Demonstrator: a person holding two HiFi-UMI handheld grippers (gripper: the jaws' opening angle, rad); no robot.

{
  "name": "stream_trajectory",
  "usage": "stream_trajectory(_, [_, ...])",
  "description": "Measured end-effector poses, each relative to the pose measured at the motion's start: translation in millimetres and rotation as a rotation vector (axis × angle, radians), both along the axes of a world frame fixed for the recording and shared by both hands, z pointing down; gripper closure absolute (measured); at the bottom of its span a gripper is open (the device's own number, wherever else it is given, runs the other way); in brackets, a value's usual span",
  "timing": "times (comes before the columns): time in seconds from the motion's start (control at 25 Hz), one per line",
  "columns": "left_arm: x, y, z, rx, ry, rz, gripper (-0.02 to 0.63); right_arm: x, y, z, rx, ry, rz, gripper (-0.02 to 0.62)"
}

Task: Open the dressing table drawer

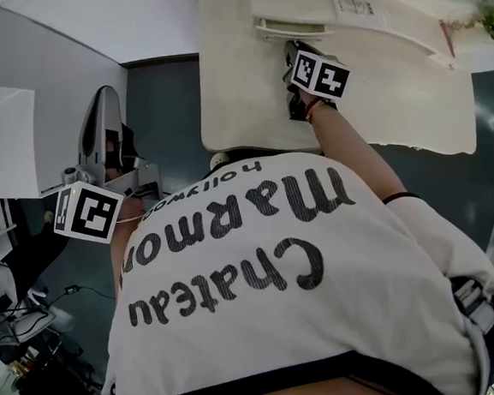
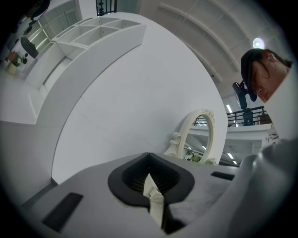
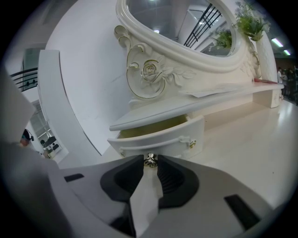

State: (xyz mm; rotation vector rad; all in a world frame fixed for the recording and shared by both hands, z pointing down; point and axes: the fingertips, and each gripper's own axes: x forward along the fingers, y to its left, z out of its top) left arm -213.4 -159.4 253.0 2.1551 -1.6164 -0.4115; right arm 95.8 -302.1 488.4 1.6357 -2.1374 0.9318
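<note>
The cream dressing table [image 1: 248, 106] has a small drawer [image 3: 172, 137] under its carved mirror shelf, pulled partly out so that a yellowish inside shows. My right gripper [image 3: 150, 160] is shut on the drawer's small metal knob [image 3: 150, 161], with a pad on each side of it. In the head view the right gripper [image 1: 293, 52] reaches from the person's arm to the drawer [image 1: 288, 30] at the table's back. My left gripper [image 1: 105, 97] hangs off to the left, away from the table, its jaws together and holding nothing. In its own view the left gripper [image 2: 149, 155] faces a white wall.
An oval mirror [image 3: 186, 23] in a carved frame stands above the drawer, with a green plant [image 3: 249, 23] at the right. A curved white wall [image 2: 116, 93] runs left of the table. Cables and equipment [image 1: 27, 340] lie on the floor at the lower left.
</note>
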Motion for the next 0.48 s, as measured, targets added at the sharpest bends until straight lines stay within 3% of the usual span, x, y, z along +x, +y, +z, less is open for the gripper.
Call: stream_trajectory(0.48, [-1.4,-2.9,2.4,0.000,0.022,0.016,0.584,1.1,5.8,2.0,-0.012,0.011,0.004,0.492])
